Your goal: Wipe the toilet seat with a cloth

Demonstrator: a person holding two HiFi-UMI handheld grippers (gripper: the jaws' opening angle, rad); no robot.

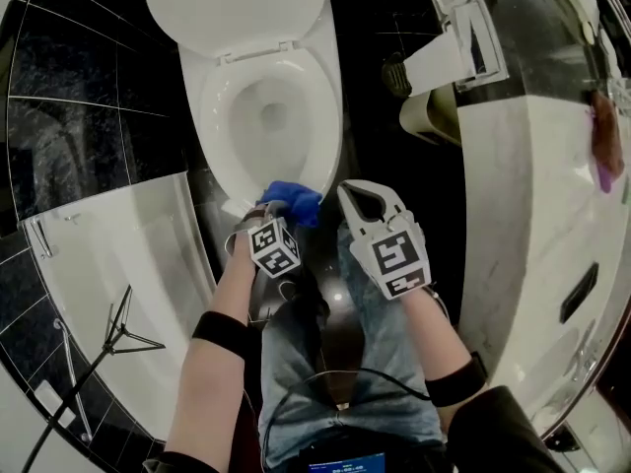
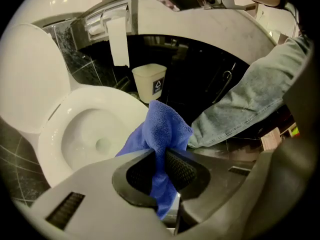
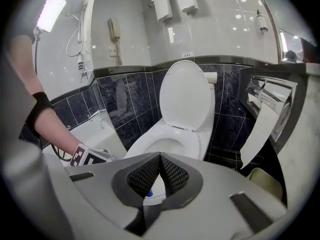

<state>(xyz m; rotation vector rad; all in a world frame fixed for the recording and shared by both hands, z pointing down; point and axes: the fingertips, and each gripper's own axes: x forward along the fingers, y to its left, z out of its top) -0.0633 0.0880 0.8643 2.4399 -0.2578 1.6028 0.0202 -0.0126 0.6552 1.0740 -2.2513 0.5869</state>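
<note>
- Left gripper (image 2: 162, 160): clenched on the blue cloth (image 2: 166, 128). A fold is pinched between the pads, and the bulk bunches up past the tips with a tail hanging below.
- Right gripper (image 3: 160, 173): jaws pressed together with nothing gripped. The blue speck behind them is the cloth further off, so we read this gripper as idle.
- Cloth position in the head view: at roughly 5 o'clock on the rim of the toilet seat (image 1: 330, 111), at its front edge nearest the person.
- The right gripper sits just beside the cloth at its 3 o'clock, off the seat and over the person's knee.
- Contact: we can't tell whether the cloth touches the seat or hangs just above its front lip. The left gripper view puts it near the rim's outer edge rather than flat on it.
- The lid (image 1: 237, 3) is up at 12 o'clock and the seat ring is down and fully exposed.
- Step, as we judge it: we're at the wipe itself, at or near the front of the ring. We can't gauge from here how much of the ring is done.
- Next move needs:
  - Press the bunched end down flat onto the ring.
  - Sweep along the ring from 5 o'clock up one side toward the hinge at 12, then down the other.
  - Keep the pinch tight so the cloth doesn't drag out of the jaws.
  - Keep the hanging tail out of the bowl.
</note>
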